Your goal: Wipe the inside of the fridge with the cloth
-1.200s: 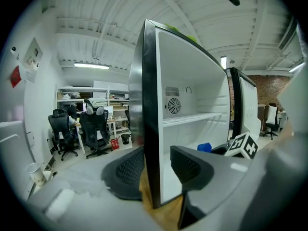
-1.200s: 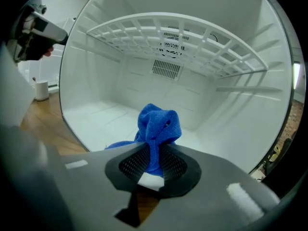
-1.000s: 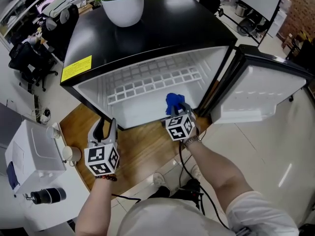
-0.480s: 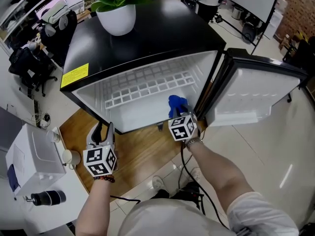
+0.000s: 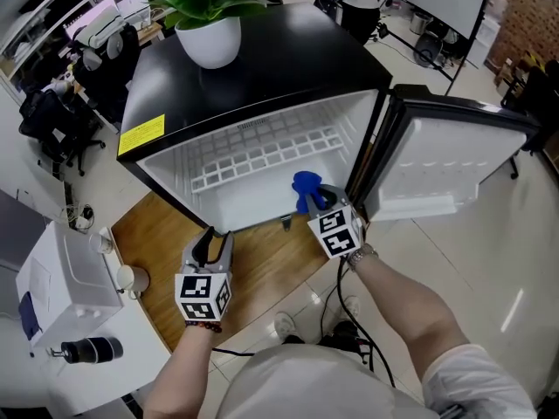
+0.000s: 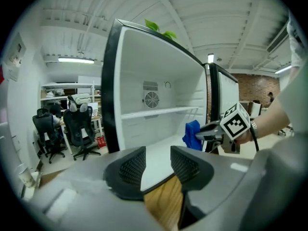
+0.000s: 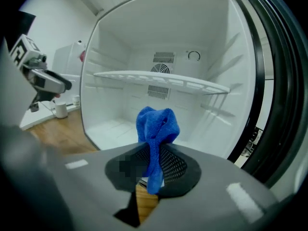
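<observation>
Before the open fridge [image 5: 262, 77], right hand-held gripper [image 5: 320, 201] clamps the blue cloth [image 5: 305, 184]; left hand-held gripper [image 5: 212, 245] gapes empty.

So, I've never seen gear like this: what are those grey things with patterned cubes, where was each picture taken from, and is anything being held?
No robot: a person holds a two-jaw gripper in each hand. The head view looks down from their head at an open fridge with a plant on top. The other two cameras ride on the grippers. The right gripper is shut on a blue cloth at the fridge's mouth; the left gripper is open and empty.
</observation>
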Demonstrator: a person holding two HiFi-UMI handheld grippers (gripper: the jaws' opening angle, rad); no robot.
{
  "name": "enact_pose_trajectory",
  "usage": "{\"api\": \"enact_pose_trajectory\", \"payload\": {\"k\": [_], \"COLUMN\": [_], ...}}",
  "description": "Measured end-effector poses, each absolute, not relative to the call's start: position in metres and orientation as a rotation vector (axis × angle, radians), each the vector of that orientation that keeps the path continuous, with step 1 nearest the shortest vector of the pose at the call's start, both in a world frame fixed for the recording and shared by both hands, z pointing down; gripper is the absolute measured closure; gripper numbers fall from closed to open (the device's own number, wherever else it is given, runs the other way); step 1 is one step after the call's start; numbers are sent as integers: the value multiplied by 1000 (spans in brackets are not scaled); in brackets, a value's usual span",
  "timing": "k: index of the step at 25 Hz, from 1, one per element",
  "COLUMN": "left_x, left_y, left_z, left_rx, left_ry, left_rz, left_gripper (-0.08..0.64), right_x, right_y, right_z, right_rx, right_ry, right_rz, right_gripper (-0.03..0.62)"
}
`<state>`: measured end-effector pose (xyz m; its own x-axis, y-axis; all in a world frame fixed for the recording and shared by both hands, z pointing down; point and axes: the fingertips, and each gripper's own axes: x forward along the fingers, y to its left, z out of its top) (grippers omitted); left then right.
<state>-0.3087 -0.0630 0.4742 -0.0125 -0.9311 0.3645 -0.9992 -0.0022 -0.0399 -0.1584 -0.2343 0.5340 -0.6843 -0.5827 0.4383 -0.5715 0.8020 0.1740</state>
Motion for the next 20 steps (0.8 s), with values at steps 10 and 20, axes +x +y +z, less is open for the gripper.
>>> {"api": "enact_pose_trajectory", "payload": {"k": [10,20], "left_x": [-210,-140], "left_y": [-126,-126], "left_z": [443,422], "left_rx": [2464,2693], "left_ry": [-1570,-1124], "left_rz": [407,364], "left_gripper": [336,311], "right_x": [-155,-131], "right_y": [-174,-127], "right_z": [465,421], "right_rx": [472,92], "right_ry": [-2726,-2797], "right_rz": [-55,-49], "right_gripper": [534,534]}}
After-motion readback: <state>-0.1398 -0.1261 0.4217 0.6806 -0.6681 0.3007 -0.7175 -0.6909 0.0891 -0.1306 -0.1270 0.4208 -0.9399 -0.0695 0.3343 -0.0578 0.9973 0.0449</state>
